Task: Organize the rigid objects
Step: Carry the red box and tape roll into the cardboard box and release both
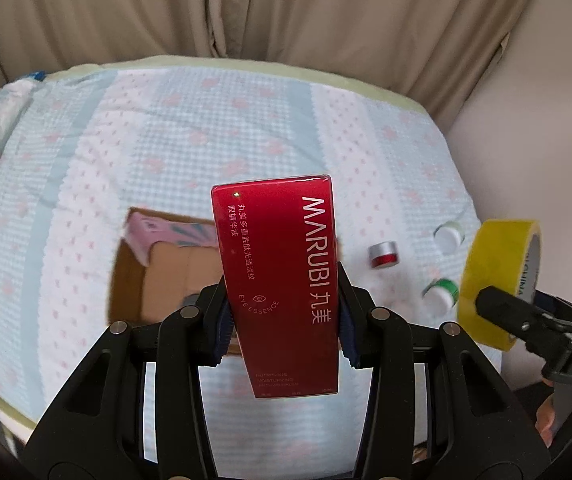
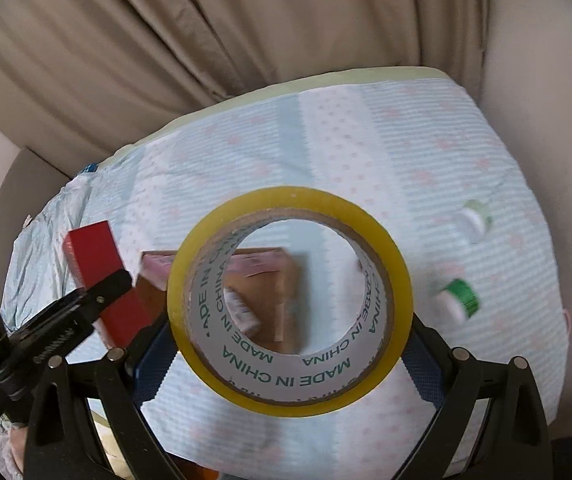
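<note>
My left gripper (image 1: 283,312) is shut on a tall red MARUBI box (image 1: 281,264) and holds it upright above the bed, over the open cardboard box (image 1: 157,280). The cardboard box holds a pink carton (image 1: 165,234). My right gripper (image 2: 290,344) is shut on a yellow tape roll (image 2: 290,300), held in the air; the cardboard box (image 2: 281,300) shows through its hole. The roll also shows in the left wrist view (image 1: 498,280), and the red box in the right wrist view (image 2: 101,276).
On the patterned bedspread (image 1: 205,120) lie a small red and silver jar (image 1: 383,254) and two green-banded white bottles (image 1: 442,294) (image 1: 450,236), right of the cardboard box. Beige curtains (image 1: 286,8) hang behind the bed. A wall runs along the right.
</note>
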